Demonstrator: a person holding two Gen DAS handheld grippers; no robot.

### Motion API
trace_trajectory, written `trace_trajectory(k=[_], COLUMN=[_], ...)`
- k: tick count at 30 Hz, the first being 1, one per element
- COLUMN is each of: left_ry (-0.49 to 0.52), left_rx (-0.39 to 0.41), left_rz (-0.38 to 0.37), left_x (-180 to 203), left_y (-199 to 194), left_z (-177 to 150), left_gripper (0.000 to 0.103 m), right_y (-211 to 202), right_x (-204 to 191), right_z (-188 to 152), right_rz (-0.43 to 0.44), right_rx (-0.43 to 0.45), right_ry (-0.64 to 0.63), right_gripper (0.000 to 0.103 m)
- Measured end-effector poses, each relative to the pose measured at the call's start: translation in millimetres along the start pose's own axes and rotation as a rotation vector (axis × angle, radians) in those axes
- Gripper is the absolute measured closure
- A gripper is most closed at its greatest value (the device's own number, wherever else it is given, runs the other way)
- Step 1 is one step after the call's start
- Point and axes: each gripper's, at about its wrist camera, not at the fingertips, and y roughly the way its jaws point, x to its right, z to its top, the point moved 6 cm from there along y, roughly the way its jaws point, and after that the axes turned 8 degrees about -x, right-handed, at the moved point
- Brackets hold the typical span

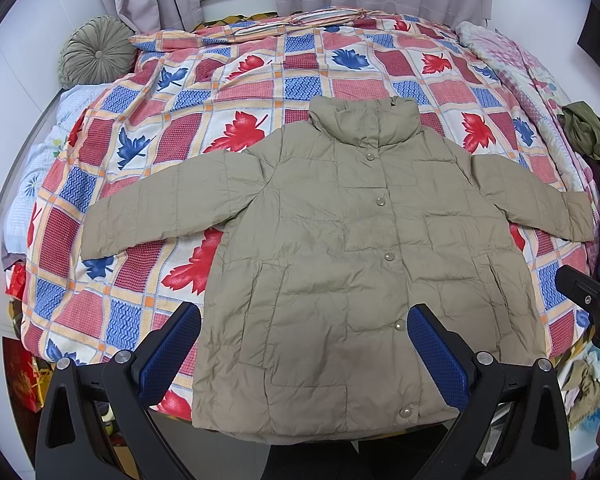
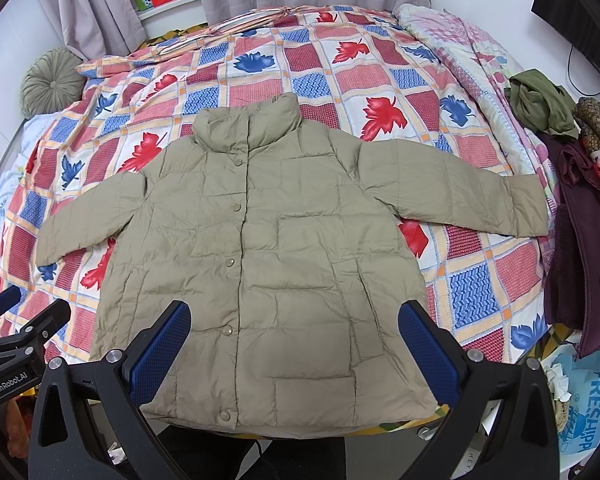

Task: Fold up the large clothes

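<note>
Both the left gripper (image 1: pixel 304 350) and right gripper (image 2: pixel 294 346) hung with fingers spread, empty, above one khaki jacket (image 1: pixel 340 248) lying flat on the bed (image 1: pixel 228 80); five snaps showed, hem partly hidden.

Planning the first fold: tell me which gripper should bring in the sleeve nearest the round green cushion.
Left, probably. That sleeve lies on the left gripper's side of the jacket, while the right gripper hovers nearer the other sleeve. Both are open and empty.
</note>
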Motion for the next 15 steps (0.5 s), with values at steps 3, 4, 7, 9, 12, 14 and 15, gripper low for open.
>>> trace_trajectory(k=[3, 4, 7, 9, 12, 14, 15], left_ry=[0.001, 0.001, 0.001, 0.001, 0.001, 0.001, 0.001], left_rx=[0.0, 0.0, 0.0, 0.0, 0.001, 0.0, 0.0], left_rz=[0.0, 0.0, -0.001, 0.0, -0.001, -0.001, -0.001], left_x=[-0.1, -0.2, -0.2, -0.1, -0.1, -0.1, -0.1], left_y=[0.0, 0.1, 0.1, 0.0, 0.0, 0.1, 0.1], left_z=[0.0, 0.0, 0.0, -0.1, -0.1, -0.1, -0.1], left_gripper=[0.0, 0.0, 0.0, 0.0, 0.0, 0.0, 0.0], right_y=[0.0, -0.4, -0.4, 0.1, 0.1, 0.1, 0.1], right_x=[-0.1, -1.4, -1.4, -0.2, -0.2, -0.2, -0.2], right_z=[0.1, 0.2, 0.1, 0.1, 0.1, 0.1, 0.1], right_rz=[0.0, 0.0, 0.001, 0.001, 0.001, 0.001, 0.001], right_rx=[0.0, 0.001, 0.0, 0.0, 0.0, 0.0, 0.001], right_ry=[0.001, 0.001, 0.001, 0.001, 0.0, 0.001, 0.001], right_gripper=[0.0, 0.0, 0.0, 0.0, 0.0, 0.0, 0.0])
